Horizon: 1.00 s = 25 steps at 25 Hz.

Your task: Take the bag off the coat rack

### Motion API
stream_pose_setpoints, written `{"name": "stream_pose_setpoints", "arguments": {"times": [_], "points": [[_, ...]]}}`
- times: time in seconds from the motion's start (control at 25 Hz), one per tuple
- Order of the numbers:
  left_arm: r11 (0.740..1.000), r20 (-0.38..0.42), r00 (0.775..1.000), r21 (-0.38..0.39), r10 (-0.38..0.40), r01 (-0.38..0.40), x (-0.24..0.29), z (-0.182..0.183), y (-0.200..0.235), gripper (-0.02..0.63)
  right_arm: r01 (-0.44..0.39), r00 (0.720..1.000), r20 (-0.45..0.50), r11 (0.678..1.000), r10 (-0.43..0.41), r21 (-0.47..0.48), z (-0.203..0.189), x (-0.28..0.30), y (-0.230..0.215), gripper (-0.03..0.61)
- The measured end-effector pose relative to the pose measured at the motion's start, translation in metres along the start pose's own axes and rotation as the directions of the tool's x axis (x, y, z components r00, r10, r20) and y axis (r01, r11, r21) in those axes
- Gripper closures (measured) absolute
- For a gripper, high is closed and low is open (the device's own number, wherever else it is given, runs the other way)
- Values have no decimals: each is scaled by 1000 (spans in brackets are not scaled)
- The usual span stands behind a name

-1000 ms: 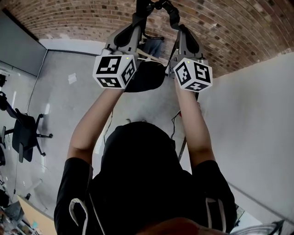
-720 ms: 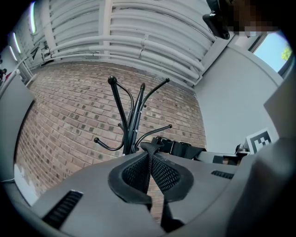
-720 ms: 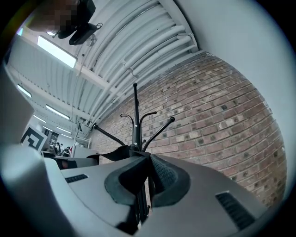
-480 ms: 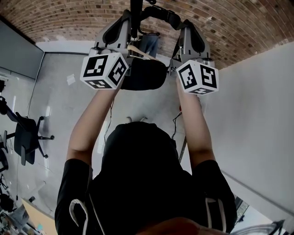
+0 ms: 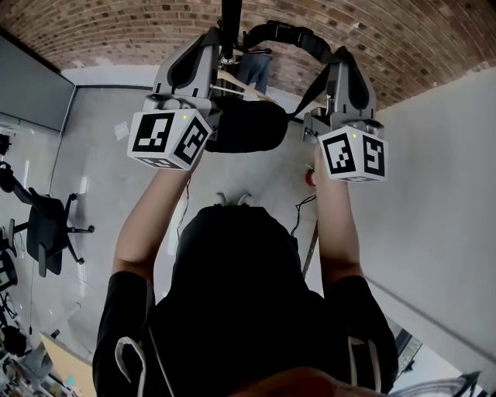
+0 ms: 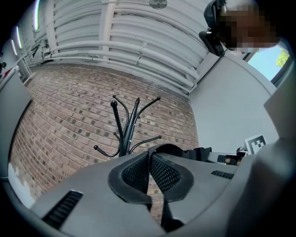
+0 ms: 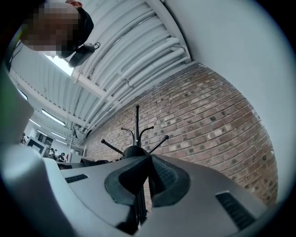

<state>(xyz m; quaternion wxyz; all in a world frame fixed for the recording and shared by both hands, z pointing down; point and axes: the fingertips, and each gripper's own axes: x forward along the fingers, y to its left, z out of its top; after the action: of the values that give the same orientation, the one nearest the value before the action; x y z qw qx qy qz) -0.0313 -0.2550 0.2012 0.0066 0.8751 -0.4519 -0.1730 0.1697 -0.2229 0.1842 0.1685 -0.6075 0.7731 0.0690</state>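
Observation:
A black bag (image 5: 244,126) hangs by its black strap (image 5: 288,32) between my two raised grippers. My left gripper (image 5: 211,40) is shut on one end of the strap (image 6: 149,162), beside the black coat rack pole (image 5: 230,19). My right gripper (image 5: 342,60) is shut on the other end of the strap (image 7: 138,178), to the right of the pole. In the left gripper view the coat rack (image 6: 128,129) stands ahead against the brick wall, and its curved hooks look bare. The right gripper view shows the coat rack (image 7: 137,122) just past the jaws.
A brick wall (image 5: 403,39) is behind the rack and a white wall (image 5: 434,194) runs along the right. Office chairs (image 5: 43,225) stand at the far left on the grey floor (image 5: 101,170). Cables (image 5: 298,209) lie on the floor below the bag.
Both grippers have spread apart and come back from the rack with the strap. The right one has gone right and lower in the picture; the strap now arcs right of the pole.

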Motion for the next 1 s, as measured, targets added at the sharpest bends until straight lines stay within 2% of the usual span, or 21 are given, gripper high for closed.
{"name": "stream_pose_setpoints", "arguments": {"times": [0.12, 0.4, 0.6, 0.84, 1.0], "points": [[1000, 2, 1000, -10, 7, -7, -9, 2, 4, 591, 14, 1000, -6, 1000, -14, -6, 0, -11, -3, 557], [999, -20, 999, 26, 36, -35, -25, -2, 9, 591, 43, 999, -19, 998, -44, -38, -14, -30, -11, 557], [998, -37, 997, 22, 65, -65, -38, -12, 20, 591, 63, 997, -45, 998, -64, -17, -25, -40, -19, 557], [996, -48, 995, -1, 84, -84, -53, -24, 28, 591, 46, 997, -65, 999, -48, -25, -32, -44, -11, 557], [995, -65, 993, 6, 97, -96, -59, -26, 37, 590, 28, 994, -103, 997, -35, -67, -37, -43, -5, 555]]}}
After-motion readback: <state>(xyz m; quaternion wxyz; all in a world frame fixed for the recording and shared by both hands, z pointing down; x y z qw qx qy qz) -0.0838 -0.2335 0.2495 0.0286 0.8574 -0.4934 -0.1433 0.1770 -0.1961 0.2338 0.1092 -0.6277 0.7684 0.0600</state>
